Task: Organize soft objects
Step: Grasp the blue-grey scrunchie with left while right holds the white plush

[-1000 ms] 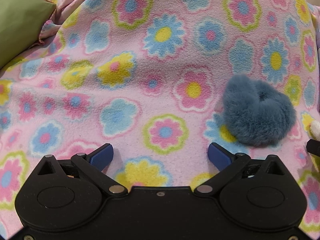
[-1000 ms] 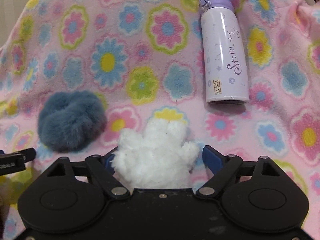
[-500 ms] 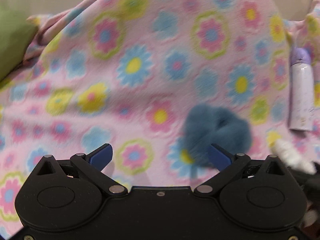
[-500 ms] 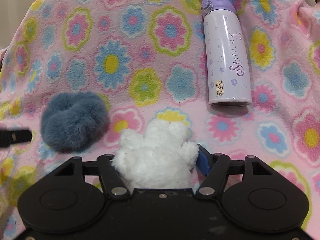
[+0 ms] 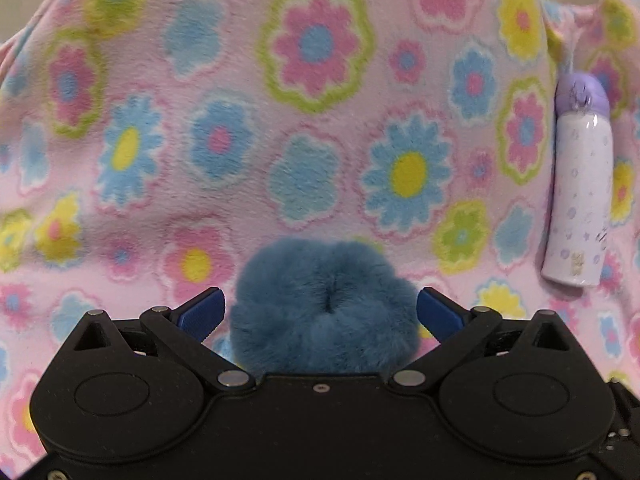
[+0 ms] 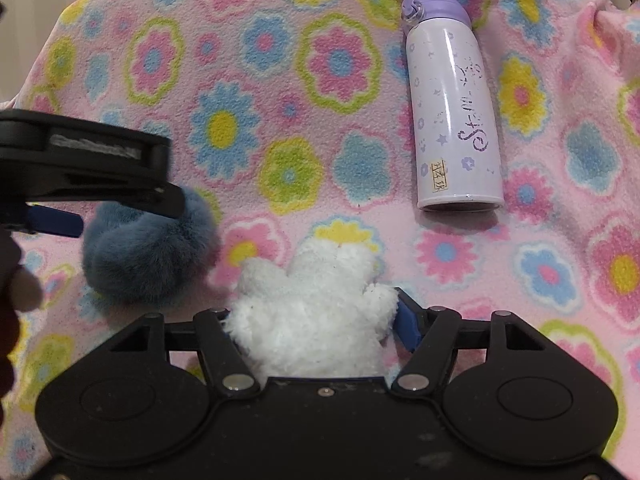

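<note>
A fluffy blue scrunchie (image 5: 324, 320) lies on the flowered pink blanket (image 5: 312, 140). My left gripper (image 5: 318, 308) is open and straddles it, with a blue pad on each side and a small gap to the fur. In the right wrist view the same scrunchie (image 6: 148, 256) sits at the left, under one of the left gripper's black fingers (image 6: 120, 196). My right gripper (image 6: 314, 308) is shut on a white plush toy (image 6: 312, 304); the right blue pad presses into its side, and the left pad is hidden by the fur.
A lilac bottle (image 6: 452, 120) with a purple cap lies on its side on the blanket beyond the white plush, and shows at the right edge as the bottle (image 5: 580, 192) in the left wrist view. The blanket (image 6: 280, 80) rises in folds at the far side.
My left gripper has swung over to the blue scrunchie, which now sits between its open fingers. The right jaws have closed onto the white plush; that hand has stayed put.
</note>
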`<state>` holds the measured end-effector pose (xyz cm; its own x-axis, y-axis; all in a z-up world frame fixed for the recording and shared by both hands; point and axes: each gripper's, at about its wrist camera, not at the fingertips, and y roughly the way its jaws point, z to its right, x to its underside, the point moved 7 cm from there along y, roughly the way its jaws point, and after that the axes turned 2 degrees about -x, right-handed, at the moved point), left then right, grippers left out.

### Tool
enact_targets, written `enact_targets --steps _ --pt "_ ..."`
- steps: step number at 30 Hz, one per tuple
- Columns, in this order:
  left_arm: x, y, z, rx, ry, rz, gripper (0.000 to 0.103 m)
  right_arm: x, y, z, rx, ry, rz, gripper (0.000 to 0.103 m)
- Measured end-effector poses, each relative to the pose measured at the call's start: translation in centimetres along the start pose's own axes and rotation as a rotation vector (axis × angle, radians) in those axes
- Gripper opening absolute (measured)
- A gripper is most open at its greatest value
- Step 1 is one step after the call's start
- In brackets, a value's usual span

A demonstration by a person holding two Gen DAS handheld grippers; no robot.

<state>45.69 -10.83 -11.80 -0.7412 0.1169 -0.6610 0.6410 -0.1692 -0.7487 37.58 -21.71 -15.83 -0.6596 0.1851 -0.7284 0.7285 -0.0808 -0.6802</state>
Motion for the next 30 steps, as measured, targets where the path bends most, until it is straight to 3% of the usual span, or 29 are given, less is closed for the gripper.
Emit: enact_targets --steps 12,19,30 --pt "1.6 4.2 1.3 -0.057 0.042 -0.065 0.099 0.1 0.0 0.0 0.001 0.002 0.0 0.069" --pt "1.6 3.5 0.9 -0.023 0.052 -0.06 0.064 0.0 0.2 -0.2 -0.003 0.004 0.001 0.069" --pt "3.5 -2.4 -1.8 -0.025 -0.032 -0.051 0.059 0.1 0.1 0.0 -0.005 0.017 0.004 0.069"
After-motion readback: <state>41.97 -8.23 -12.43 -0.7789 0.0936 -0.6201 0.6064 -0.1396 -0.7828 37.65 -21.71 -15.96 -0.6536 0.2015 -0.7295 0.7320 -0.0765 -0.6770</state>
